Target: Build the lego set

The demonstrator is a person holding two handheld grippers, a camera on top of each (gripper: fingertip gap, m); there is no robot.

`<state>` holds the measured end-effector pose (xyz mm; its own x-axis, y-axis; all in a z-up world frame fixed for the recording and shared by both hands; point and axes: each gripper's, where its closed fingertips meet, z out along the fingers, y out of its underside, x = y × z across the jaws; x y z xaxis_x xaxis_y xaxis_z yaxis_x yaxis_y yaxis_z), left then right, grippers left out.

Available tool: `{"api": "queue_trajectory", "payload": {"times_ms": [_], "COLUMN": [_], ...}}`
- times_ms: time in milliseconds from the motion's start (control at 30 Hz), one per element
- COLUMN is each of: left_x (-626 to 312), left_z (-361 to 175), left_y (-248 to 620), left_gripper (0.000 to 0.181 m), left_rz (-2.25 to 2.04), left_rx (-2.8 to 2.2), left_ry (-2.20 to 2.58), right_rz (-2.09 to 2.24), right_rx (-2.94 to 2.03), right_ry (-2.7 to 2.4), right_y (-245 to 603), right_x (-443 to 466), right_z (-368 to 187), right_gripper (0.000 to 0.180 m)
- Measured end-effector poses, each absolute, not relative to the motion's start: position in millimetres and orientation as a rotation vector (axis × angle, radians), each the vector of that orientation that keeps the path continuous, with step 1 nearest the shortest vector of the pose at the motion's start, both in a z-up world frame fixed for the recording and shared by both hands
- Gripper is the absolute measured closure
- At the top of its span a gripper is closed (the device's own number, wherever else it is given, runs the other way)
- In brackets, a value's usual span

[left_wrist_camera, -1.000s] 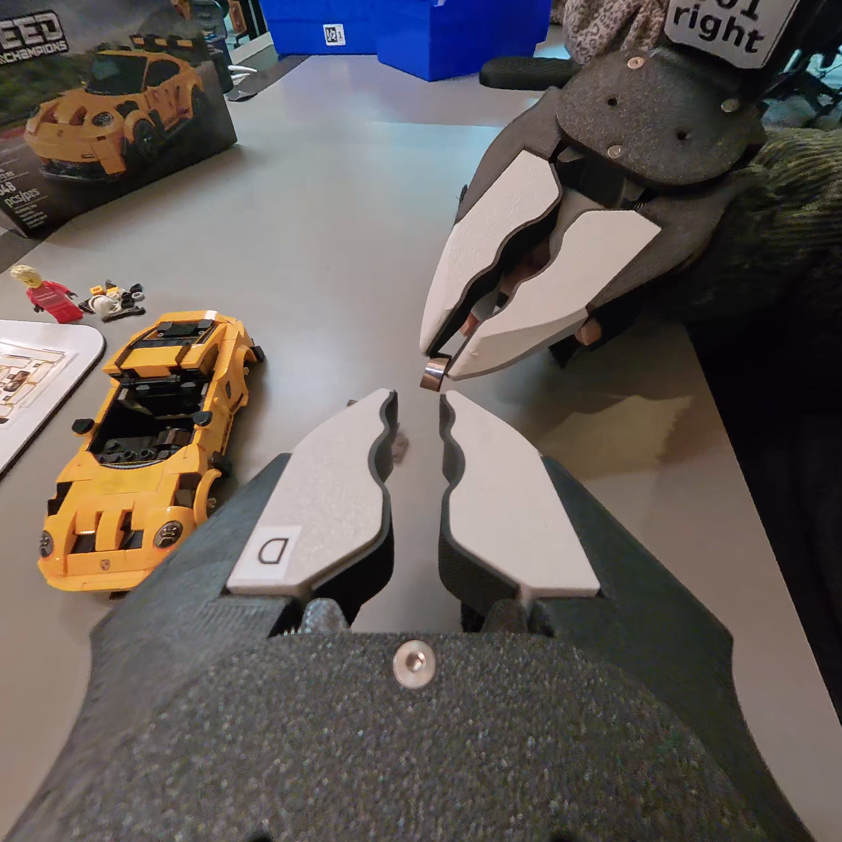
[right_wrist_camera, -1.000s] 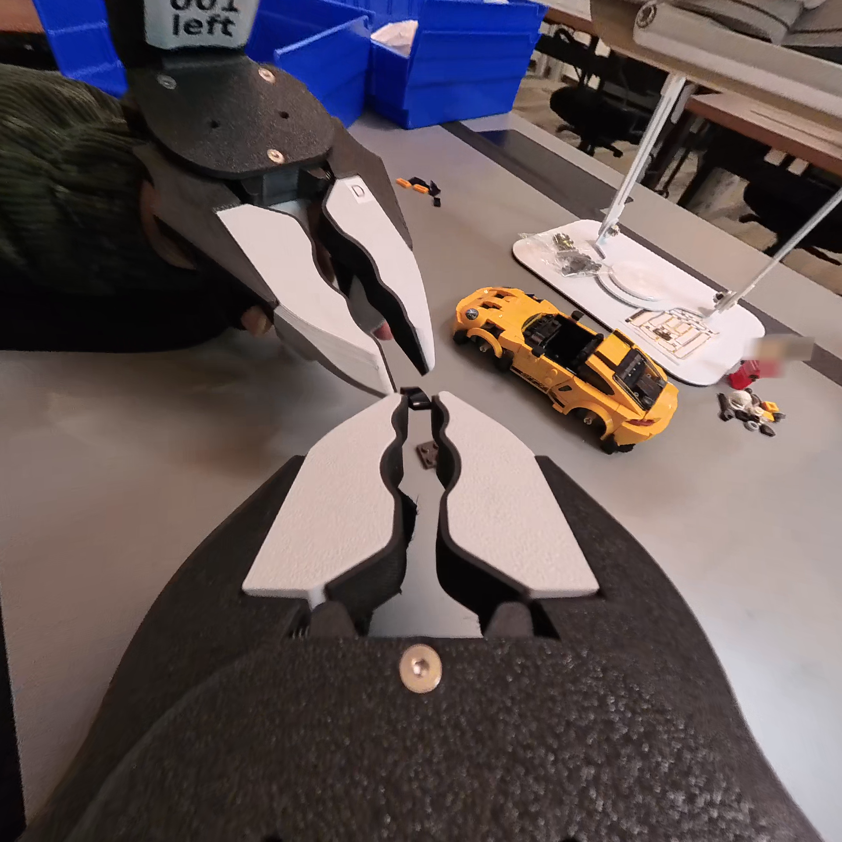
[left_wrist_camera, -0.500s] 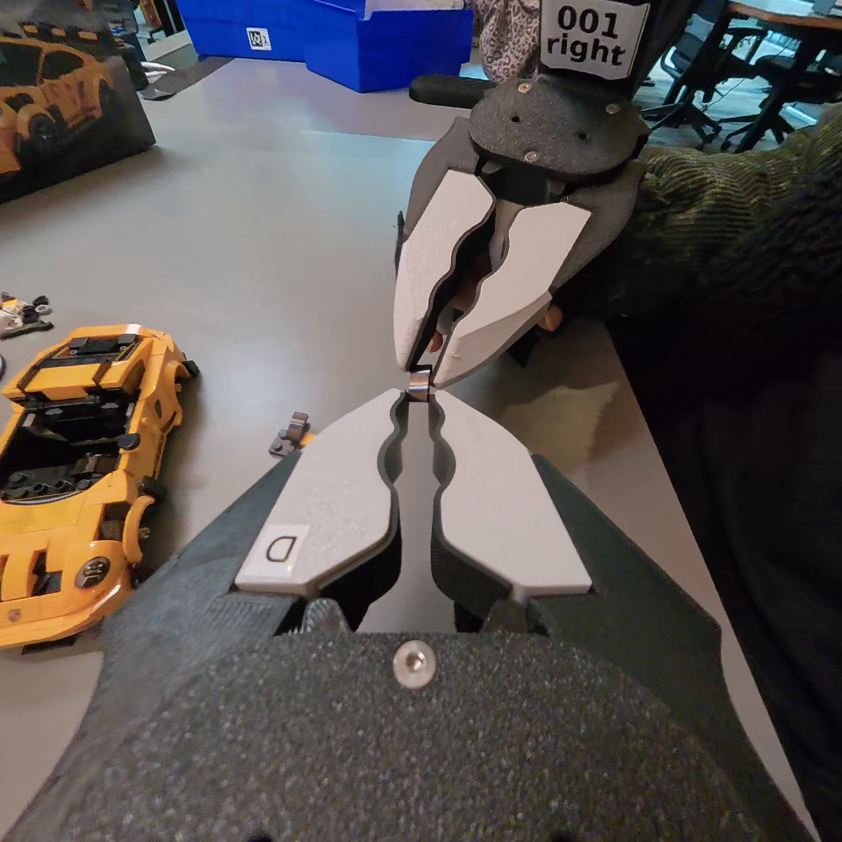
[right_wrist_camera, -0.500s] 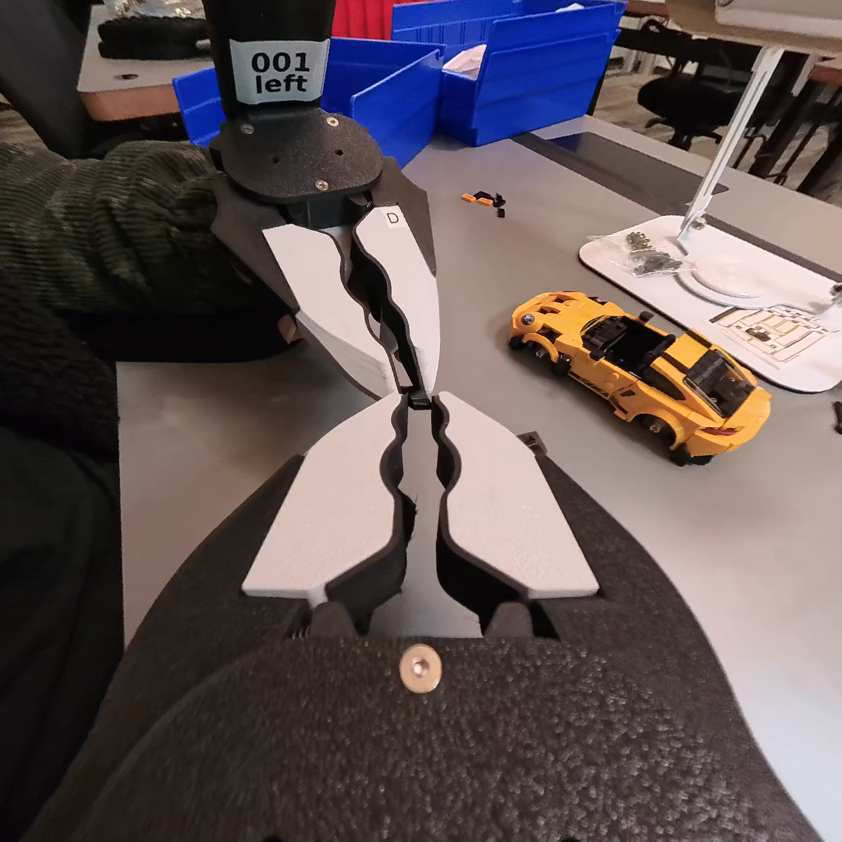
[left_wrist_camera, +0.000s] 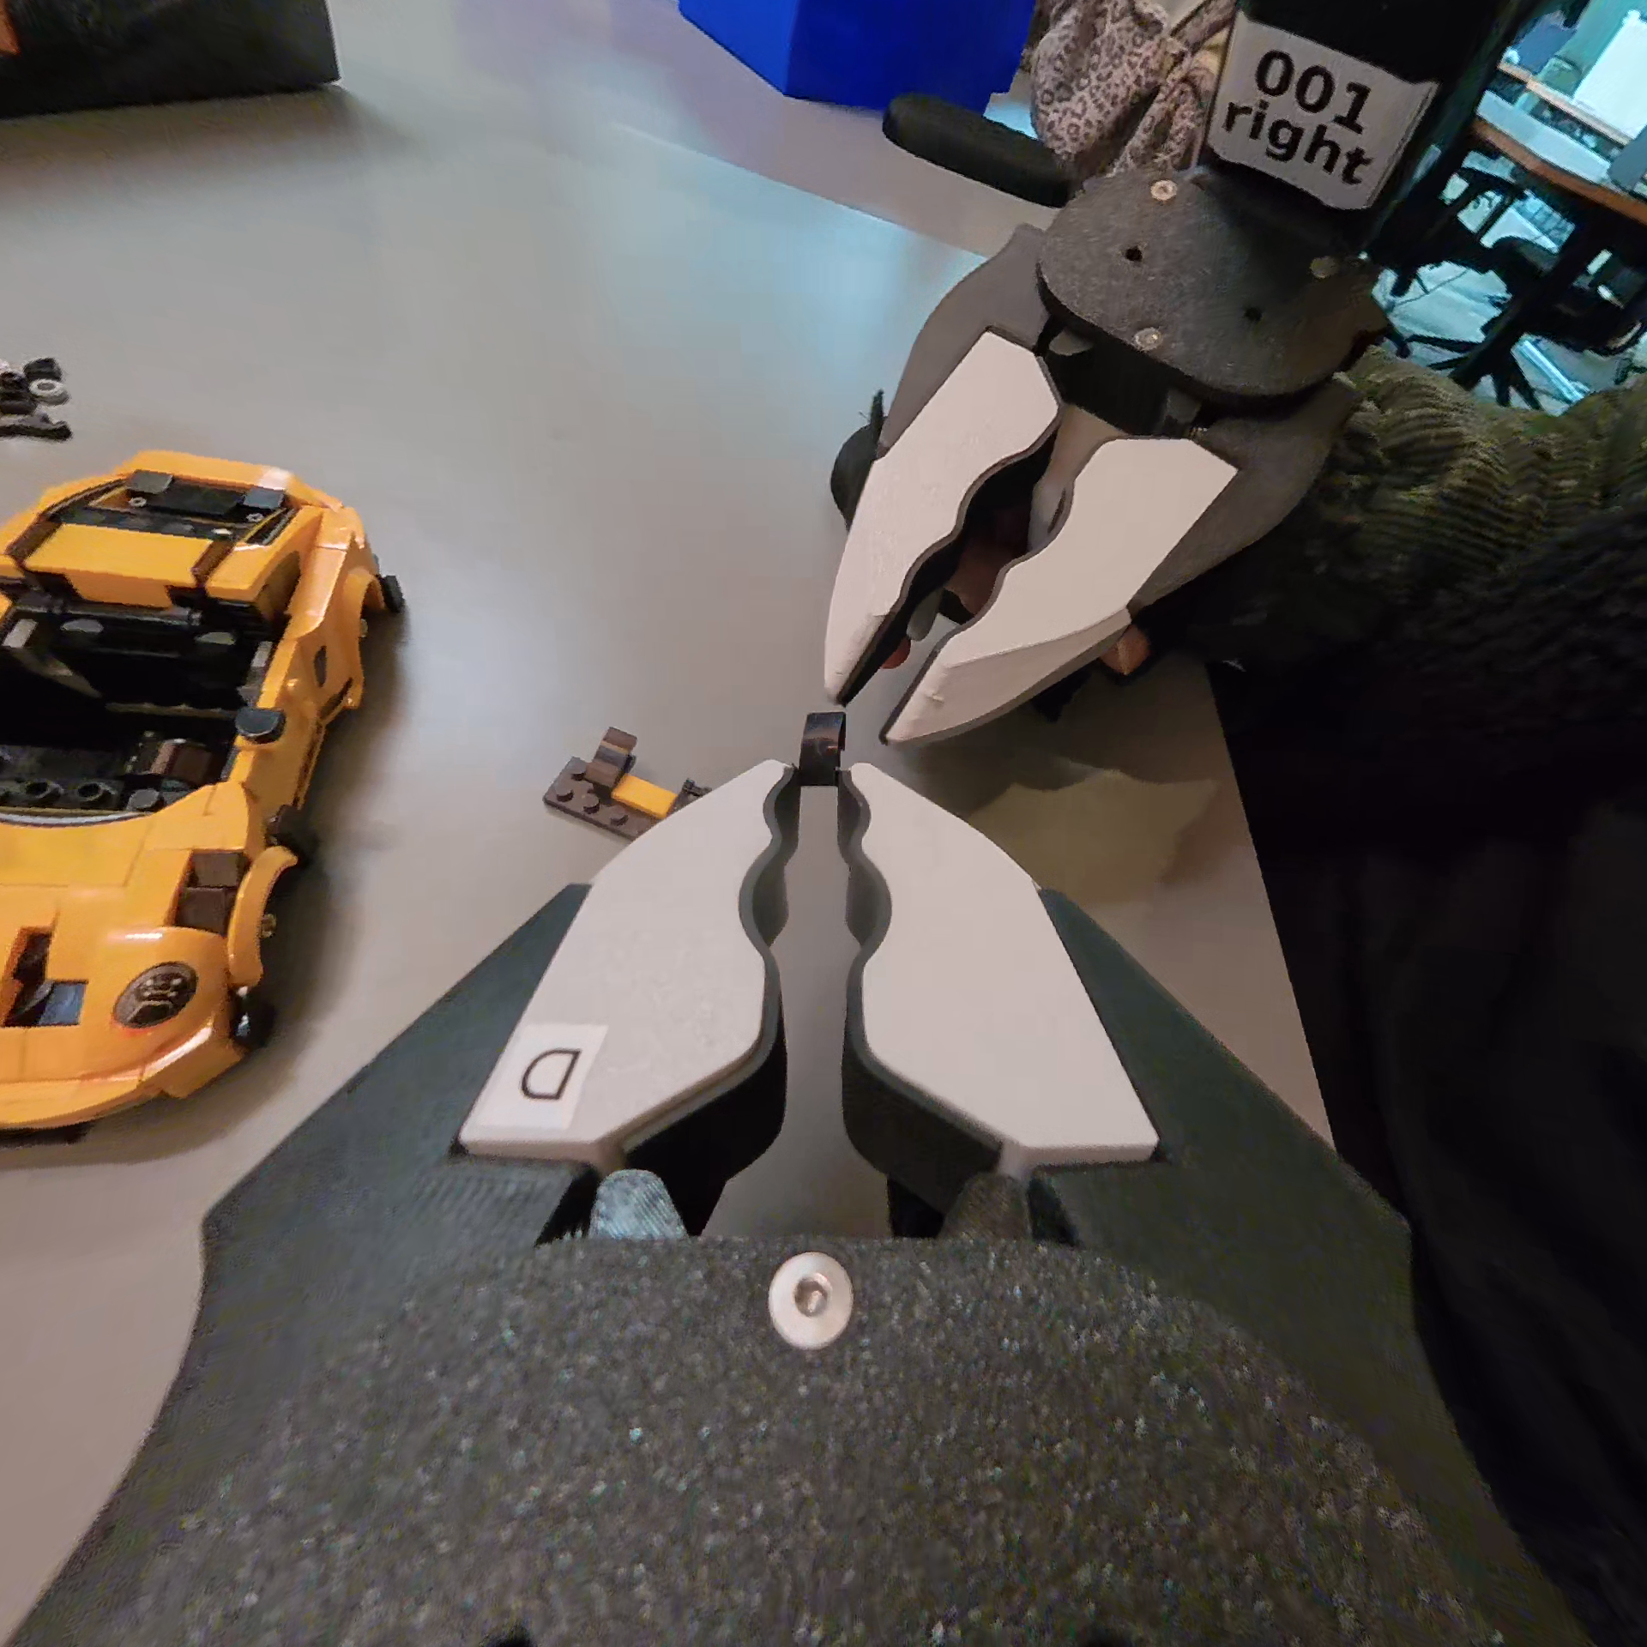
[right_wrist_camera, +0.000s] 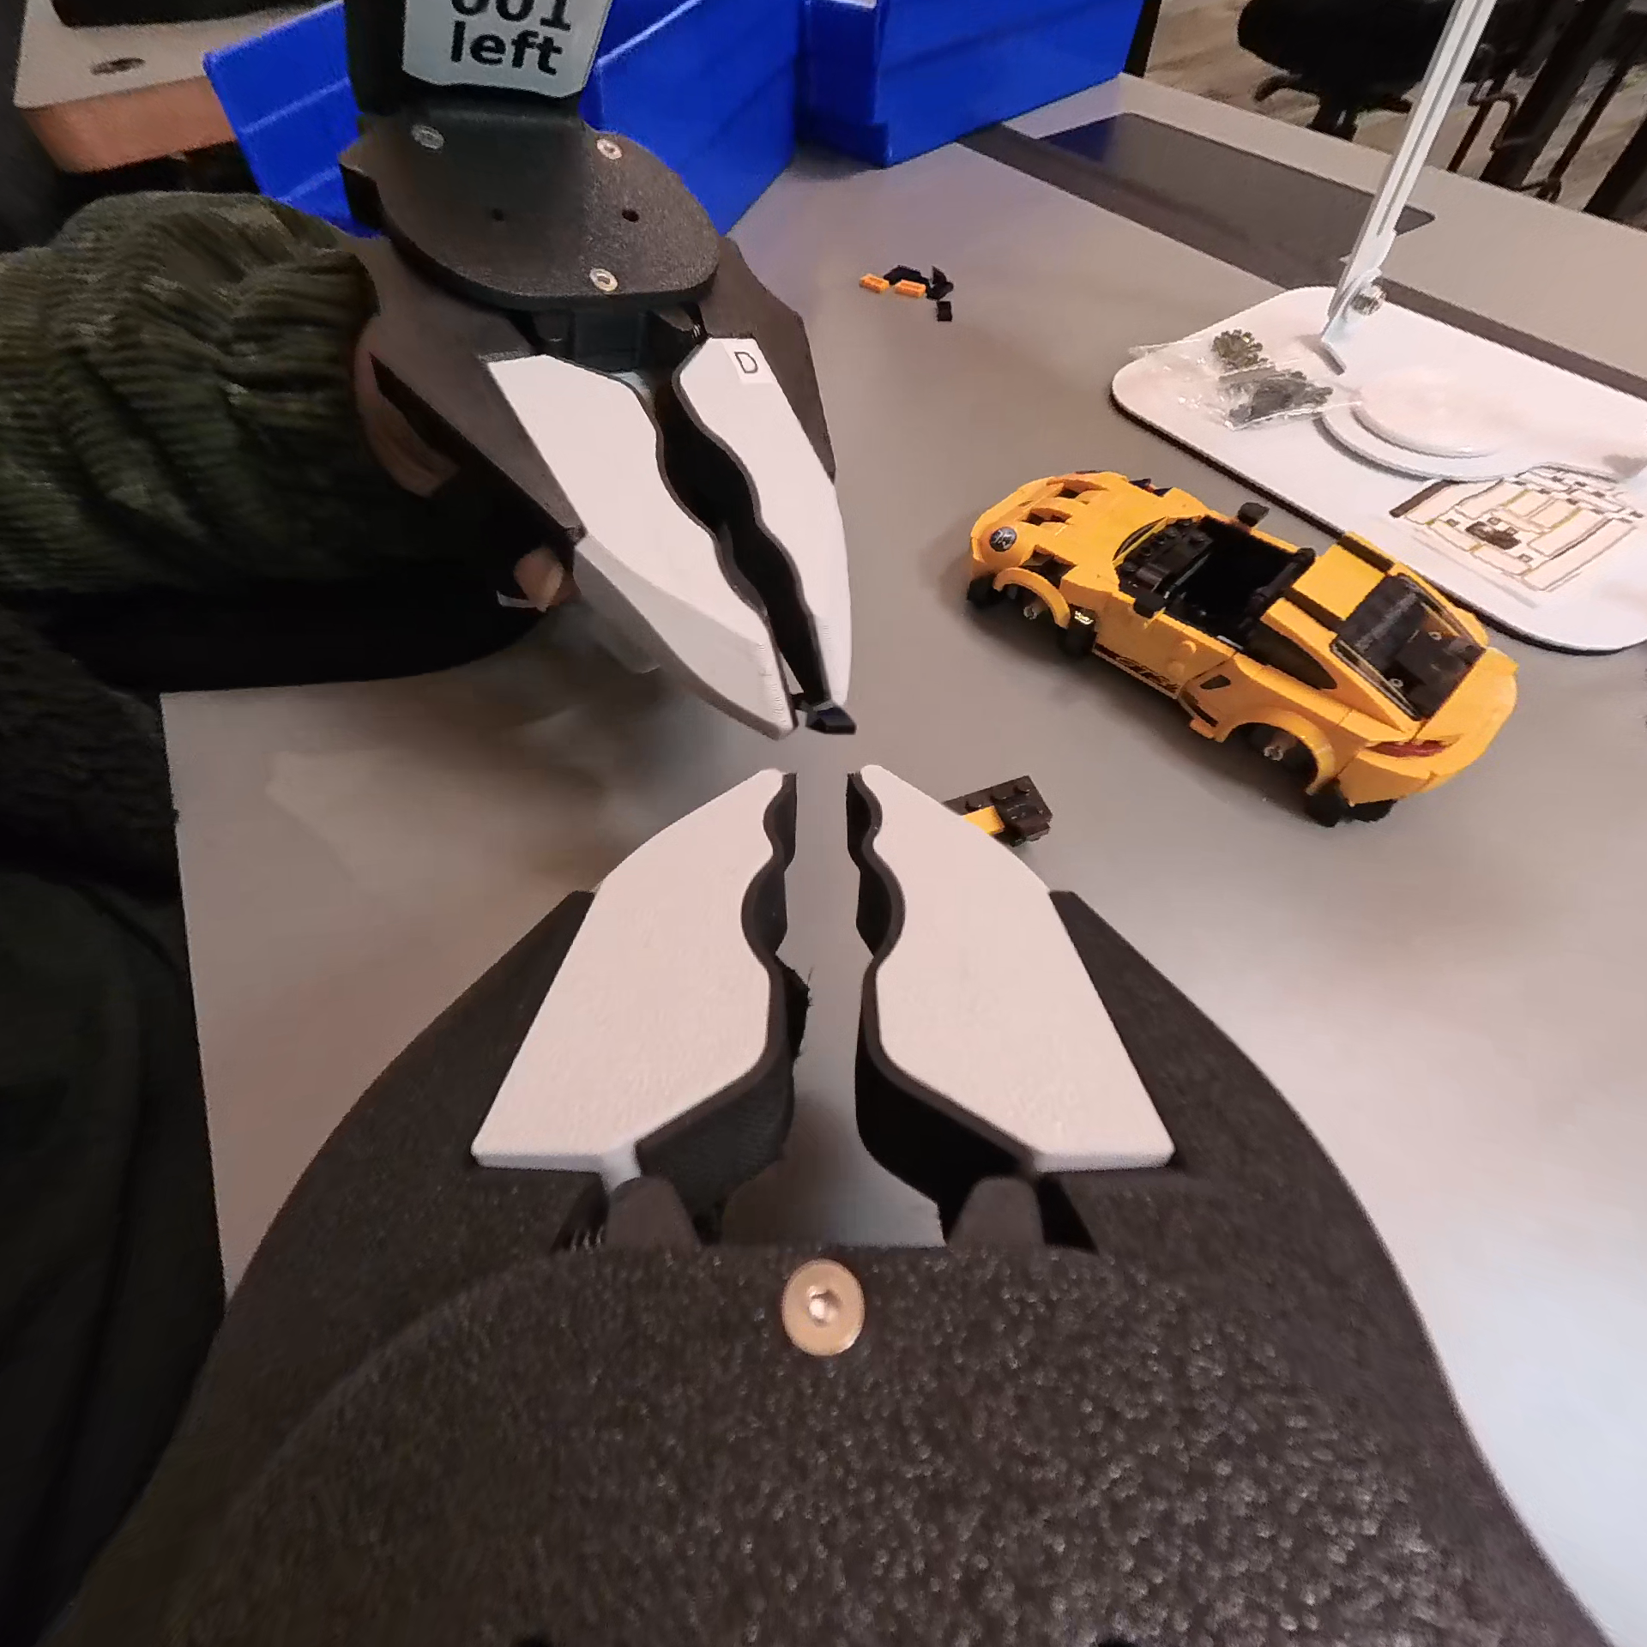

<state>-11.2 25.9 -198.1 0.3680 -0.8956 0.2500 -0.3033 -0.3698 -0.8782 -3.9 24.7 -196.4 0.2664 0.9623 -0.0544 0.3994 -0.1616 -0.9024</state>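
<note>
Hand-over step: small black piece [left_wrist_camera: 821, 747] was pinched at the left gripper [left_wrist_camera: 818, 777] fingers above the surface, right gripper [right_wrist_camera: 822, 782] released just beside; next move likely demanded seating it on the plate sub-assembly [left_wrist_camera: 615, 793] near the yellow car [right_wrist_camera: 1248, 624].

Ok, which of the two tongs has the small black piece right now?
The left tongs: the small black piece is pinched at their tips. The right tongs are open with nothing between them, a clear gap away from it.
</note>
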Motion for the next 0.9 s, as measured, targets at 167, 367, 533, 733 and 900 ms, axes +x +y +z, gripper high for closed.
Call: {"api": "queue_trajectory", "payload": {"times_ms": [167, 367, 533, 733, 900], "left_x": [-12.4, -12.9, -12.9, -8.4, -6.0], "left_z": [-196.6, -213.7, -245.8, -256.0, -253.5], "left_y": [29.5, 30.4, 25.4, 11.2, 2.2], "left_gripper": [0.173, 0.173, 0.173, 0.166, 0.166], "left_rz": [-0.94, -0.741, -0.478, -0.542, -0.606], "left_rx": [-1.851, -1.882, -1.987, -2.06, -2.051], "left_ry": [1.033, 1.133, 1.293, 1.342, 1.376], "right_rz": [1.053, 1.007, 0.821, 0.772, 0.74], "right_rx": [-1.764, -1.892, -1.994, -2.093, -2.113], "right_ry": [-1.159, -1.131, -1.277, -1.392, -1.478], "right_y": [15.2, 23.9, 18.2, 2.2, -8.0], "right_x": [-10.6, -3.6, 9.0, 6.9, 8.4], "right_z": [-185.4, -196.0, -216.4, -239.9, -248.4], "right_gripper": [0.17, 0.168, 0.169, 0.17, 0.17]}}
